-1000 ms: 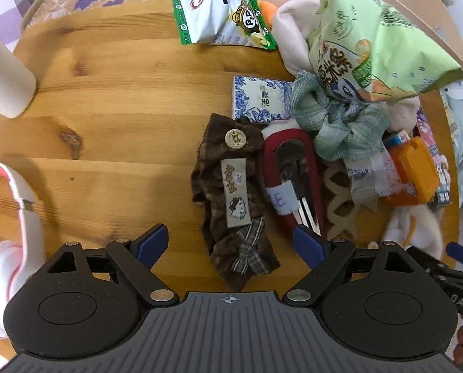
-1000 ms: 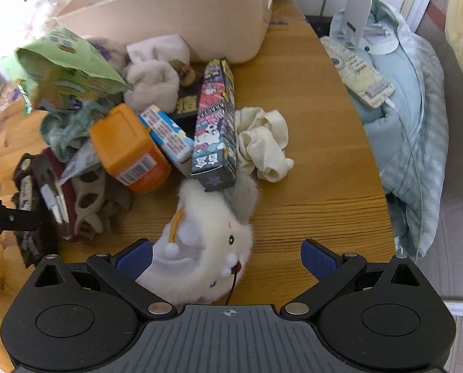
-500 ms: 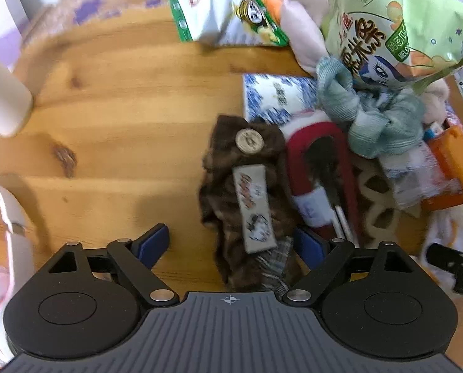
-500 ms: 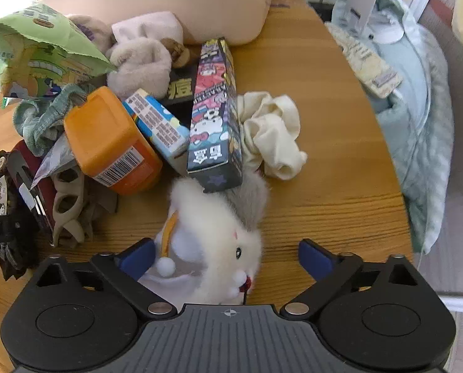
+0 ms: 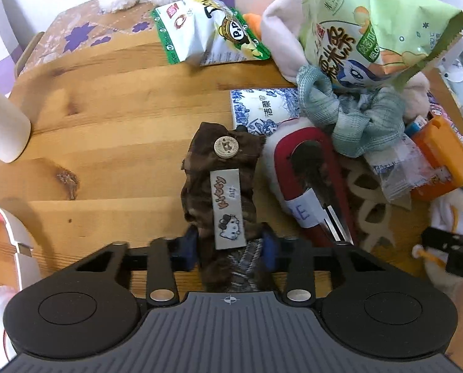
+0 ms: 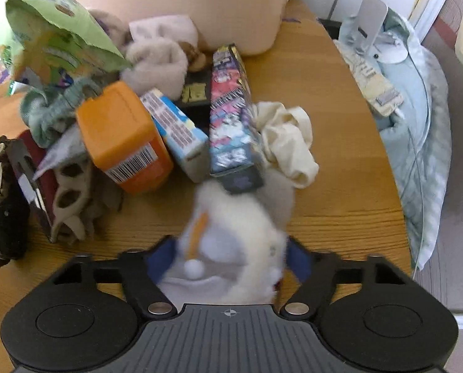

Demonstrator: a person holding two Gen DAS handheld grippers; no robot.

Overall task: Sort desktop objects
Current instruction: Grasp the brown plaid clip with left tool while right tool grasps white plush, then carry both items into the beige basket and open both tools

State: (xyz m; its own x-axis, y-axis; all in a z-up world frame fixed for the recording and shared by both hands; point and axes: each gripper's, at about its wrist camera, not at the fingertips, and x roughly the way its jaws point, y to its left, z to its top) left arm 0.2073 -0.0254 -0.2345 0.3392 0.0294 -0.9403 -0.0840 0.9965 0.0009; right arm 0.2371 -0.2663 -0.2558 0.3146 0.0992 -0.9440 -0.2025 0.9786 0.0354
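The left gripper (image 5: 230,245) is closing its jaws on the near end of the brown fabric hair clip (image 5: 223,186), which lies on the wooden table (image 5: 122,130) at 6 o'clock in the left wrist view, and the pads already touch its sides. The red nail clipper (image 5: 312,186) lies just beside it at 3 o'clock, so I judge the lift should go straight up, so as not to drag it along.

The right gripper (image 6: 228,258) is closing on the white plush toy (image 6: 237,217), which is between its jaws at 6 o'clock. The cartoon-printed box (image 6: 231,118) leans on the toy at 12 o'clock. It is better to pull the toy out slowly, or the box may fall.
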